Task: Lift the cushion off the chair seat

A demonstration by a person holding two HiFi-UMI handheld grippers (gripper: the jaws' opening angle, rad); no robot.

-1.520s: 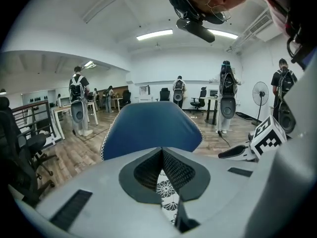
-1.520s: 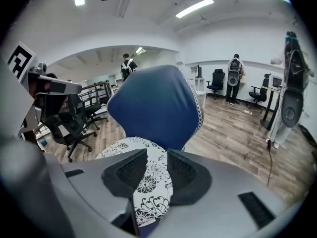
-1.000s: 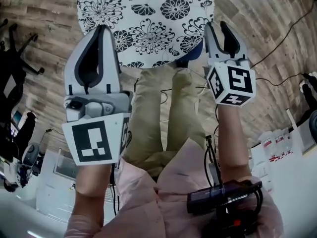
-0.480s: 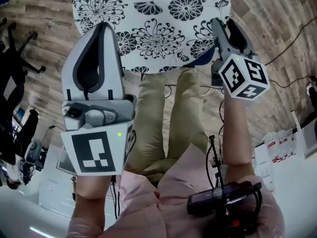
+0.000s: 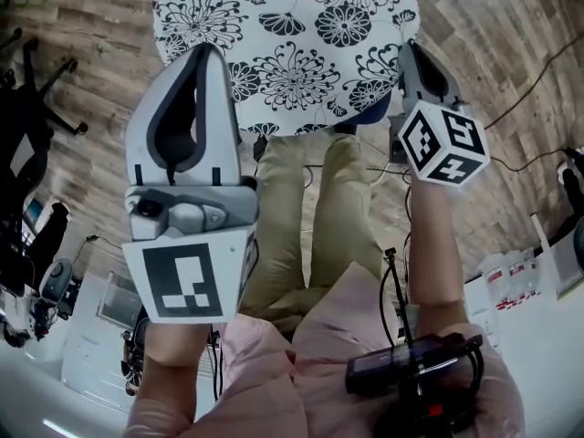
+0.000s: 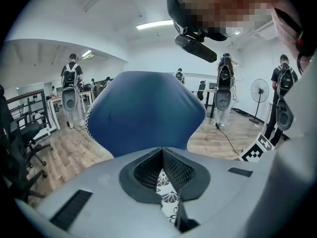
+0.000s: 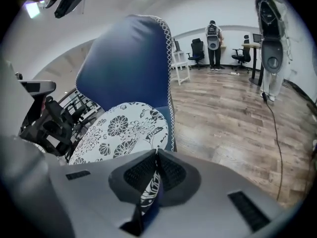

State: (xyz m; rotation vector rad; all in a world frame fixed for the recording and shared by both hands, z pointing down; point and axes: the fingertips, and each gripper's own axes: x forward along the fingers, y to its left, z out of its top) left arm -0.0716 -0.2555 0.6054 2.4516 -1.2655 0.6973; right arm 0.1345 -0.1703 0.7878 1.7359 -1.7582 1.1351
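Observation:
A round white cushion (image 5: 292,35) with black flowers lies flat on the blue chair seat (image 5: 365,112). My left gripper (image 5: 208,51) hovers high over the cushion's near left part, jaws shut. In the left gripper view the flower print (image 6: 166,195) shows only through the slit behind the closed tips (image 6: 161,151), and the blue chair back (image 6: 143,113) fills the view ahead. My right gripper (image 5: 412,48) is at the cushion's near right rim, also shut. From the right gripper (image 7: 157,153) the cushion (image 7: 119,133) spreads ahead and left, under the chair back (image 7: 129,63).
The person's legs in khaki trousers (image 5: 310,217) stand right before the chair. Black office chairs (image 5: 27,108) are at the left, and cables (image 5: 520,71) run over the wooden floor at the right. Several people and a fan (image 6: 259,90) stand far behind.
Both grippers have drifted slightly right and forward relative to the cushion. The right one has come from inside the cushion's right side to its rim. Both stayed shut.

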